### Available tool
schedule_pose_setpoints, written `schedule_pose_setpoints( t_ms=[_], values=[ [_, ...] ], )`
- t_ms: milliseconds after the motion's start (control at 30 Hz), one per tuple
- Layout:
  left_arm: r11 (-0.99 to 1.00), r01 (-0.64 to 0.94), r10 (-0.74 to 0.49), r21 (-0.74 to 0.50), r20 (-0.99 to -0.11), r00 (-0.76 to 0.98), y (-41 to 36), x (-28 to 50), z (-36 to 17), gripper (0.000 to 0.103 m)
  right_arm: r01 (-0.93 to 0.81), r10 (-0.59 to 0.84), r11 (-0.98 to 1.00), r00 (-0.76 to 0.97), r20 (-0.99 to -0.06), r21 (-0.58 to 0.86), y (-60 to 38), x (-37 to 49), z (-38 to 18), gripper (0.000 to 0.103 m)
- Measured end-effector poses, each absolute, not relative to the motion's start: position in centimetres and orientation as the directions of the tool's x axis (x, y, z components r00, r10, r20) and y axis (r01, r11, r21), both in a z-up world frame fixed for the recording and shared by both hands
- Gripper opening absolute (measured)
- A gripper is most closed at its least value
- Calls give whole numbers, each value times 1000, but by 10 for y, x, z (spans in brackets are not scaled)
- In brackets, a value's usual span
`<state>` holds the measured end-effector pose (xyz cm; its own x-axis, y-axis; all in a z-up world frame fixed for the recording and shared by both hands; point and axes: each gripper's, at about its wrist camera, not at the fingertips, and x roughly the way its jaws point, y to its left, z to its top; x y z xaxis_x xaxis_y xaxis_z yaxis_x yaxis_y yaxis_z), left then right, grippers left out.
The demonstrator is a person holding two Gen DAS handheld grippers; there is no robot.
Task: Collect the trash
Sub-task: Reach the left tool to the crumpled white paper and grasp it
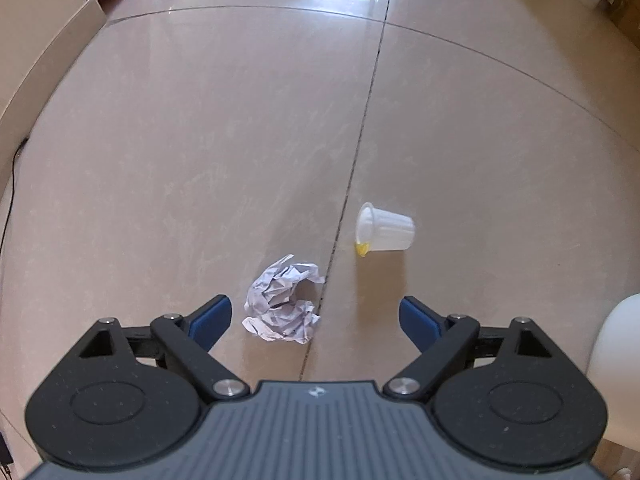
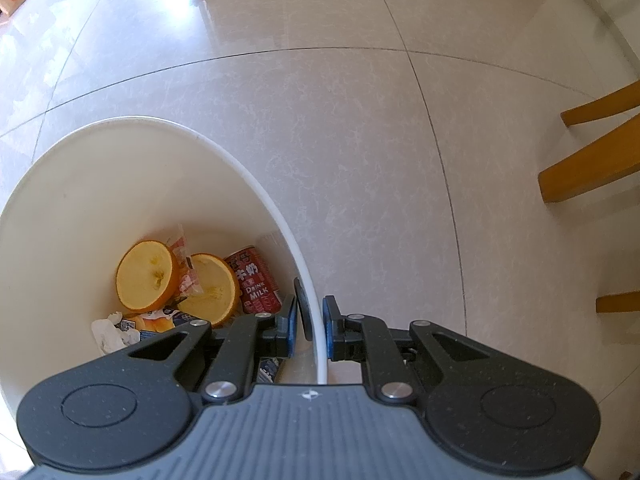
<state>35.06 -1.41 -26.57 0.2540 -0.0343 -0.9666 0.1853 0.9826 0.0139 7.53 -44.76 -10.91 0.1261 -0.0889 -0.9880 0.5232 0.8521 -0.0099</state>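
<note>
— What's your left tool (image 1: 316, 316) doing?

— I've got it spread wide above the tiled floor (image 1: 208, 128), nothing between its blue pads (image 1: 212, 318). The crumpled paper ball (image 1: 282, 300) lies on the floor just ahead of it, nearer the left pad and not touching either one. Past the grout line to the right, a white plastic cup (image 1: 386, 228) is tipped on its side, mouth facing left, with a small yellow blob (image 1: 362, 249) at its rim. Paper and cup lie near each other but apart.

— And the right one?

— My right tool (image 2: 310, 326) is clamped on the rim of the white bin (image 2: 100, 184), one pad inside the wall and one outside. At the right edge of the left view I see a white curve that may be the same bin, though I can't tell for sure.

— What's in the bin?

— Two orange halves (image 2: 146, 276), cut faces up, with a wrapper wedged between them. Beside them a red can (image 2: 256, 280) printed "DRINK MILK", some white crumpled tissue (image 2: 108, 330), and a blue-printed packet (image 2: 160, 320) partly hidden behind my tool.

— Anything around?

— Wooden chair legs (image 2: 592, 164) stand on the floor to the right, well apart from the bin.
</note>
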Motion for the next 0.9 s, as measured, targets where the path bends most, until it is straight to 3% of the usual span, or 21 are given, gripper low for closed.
schedule_pose_setpoints(
  t_ms=[767, 900],
  values=[
    [996, 92, -22, -1, -973, 229, 19, 359, -343, 74, 515, -105, 857, 111, -988, -33, -444, 80, -113, 16],
    [997, 82, -20, -1, -974, 224, 22, 359, -351, 64, 510, -110, 859, 108, -988, -40, -442, 80, -114, 17]
  ],
)
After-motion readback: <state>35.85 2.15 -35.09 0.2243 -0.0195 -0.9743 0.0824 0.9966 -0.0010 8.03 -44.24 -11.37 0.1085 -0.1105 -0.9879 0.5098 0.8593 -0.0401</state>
